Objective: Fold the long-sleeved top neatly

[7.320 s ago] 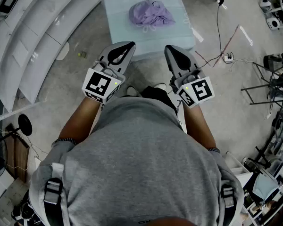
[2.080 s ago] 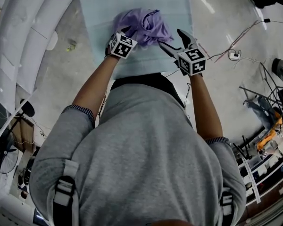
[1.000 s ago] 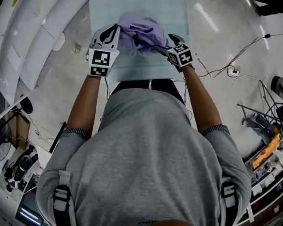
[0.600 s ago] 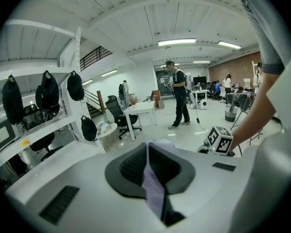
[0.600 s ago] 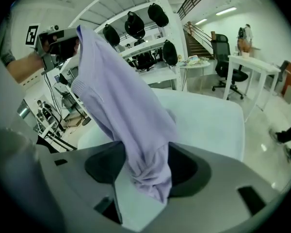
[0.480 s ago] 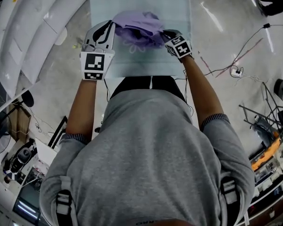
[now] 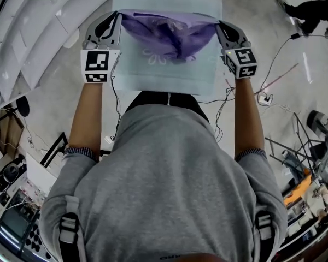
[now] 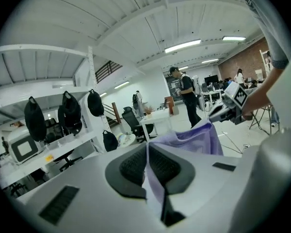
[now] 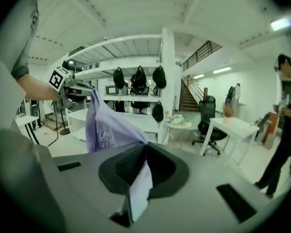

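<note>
left gripper (image 7: pixel 113 19) + right gripper (image 7: pixel 221 27) (just closed): both pinching top (image 7: pixel 172 34) above table (image 7: pixel 164 81) far edge | risk: thin pinch slips, top drops bunched

SURROUNDINGS | tabletop (image 7: pixel 164 81): pale blue, rectangular | floor (image 7: pixel 251 37): grey; red cable (image 7: pixel 281 81) and white power strip (image 7: pixel 261 98) at right | left side: white curved panels (image 7: pixel 38 31) | background: black bags (image 8: pixel 70 111) hung in a row; office chair (image 9: pixel 208 118); white table (image 9: pixel 233 127); staircase (image 9: pixel 189 98); standing person (image 8: pixel 186 93)
</note>
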### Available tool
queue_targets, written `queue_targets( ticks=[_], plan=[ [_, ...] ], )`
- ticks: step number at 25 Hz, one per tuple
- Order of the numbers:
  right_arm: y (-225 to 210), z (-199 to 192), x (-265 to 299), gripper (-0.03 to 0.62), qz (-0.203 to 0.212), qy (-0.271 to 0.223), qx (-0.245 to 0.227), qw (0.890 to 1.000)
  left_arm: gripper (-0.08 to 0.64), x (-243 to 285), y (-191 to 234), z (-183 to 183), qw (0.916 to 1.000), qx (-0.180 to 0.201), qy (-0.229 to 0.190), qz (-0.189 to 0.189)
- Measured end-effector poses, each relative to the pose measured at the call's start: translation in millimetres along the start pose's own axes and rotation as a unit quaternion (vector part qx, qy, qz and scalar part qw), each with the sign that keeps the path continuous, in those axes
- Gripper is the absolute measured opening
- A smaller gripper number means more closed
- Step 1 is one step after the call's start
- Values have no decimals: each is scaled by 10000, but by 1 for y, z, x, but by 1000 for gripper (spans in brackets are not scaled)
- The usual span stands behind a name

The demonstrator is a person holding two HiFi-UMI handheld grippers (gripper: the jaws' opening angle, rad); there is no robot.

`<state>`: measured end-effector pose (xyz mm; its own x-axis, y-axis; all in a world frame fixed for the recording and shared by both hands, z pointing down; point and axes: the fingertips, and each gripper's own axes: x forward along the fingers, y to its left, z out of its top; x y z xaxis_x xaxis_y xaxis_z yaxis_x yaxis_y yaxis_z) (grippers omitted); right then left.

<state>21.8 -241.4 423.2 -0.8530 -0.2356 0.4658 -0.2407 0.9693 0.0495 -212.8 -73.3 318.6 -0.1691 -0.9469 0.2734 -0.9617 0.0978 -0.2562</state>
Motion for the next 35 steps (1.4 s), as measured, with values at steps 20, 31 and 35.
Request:
queue_targets(
  ticks=[20,31,35],
  plan=[
    [3,153,-143,25,-47,-1745,-922,9803,28,-96,-10,133,9861,323,-1215,1090],
    [93,150,-193,25,-122,-1873,-782,9791,28,-194,-15,135,9791,34,-1760,1018],
    [137,139,-218,25,-294,-1854,-670,9799,28,-235,-24,131,9775,43,-1973,740]
  ],
)
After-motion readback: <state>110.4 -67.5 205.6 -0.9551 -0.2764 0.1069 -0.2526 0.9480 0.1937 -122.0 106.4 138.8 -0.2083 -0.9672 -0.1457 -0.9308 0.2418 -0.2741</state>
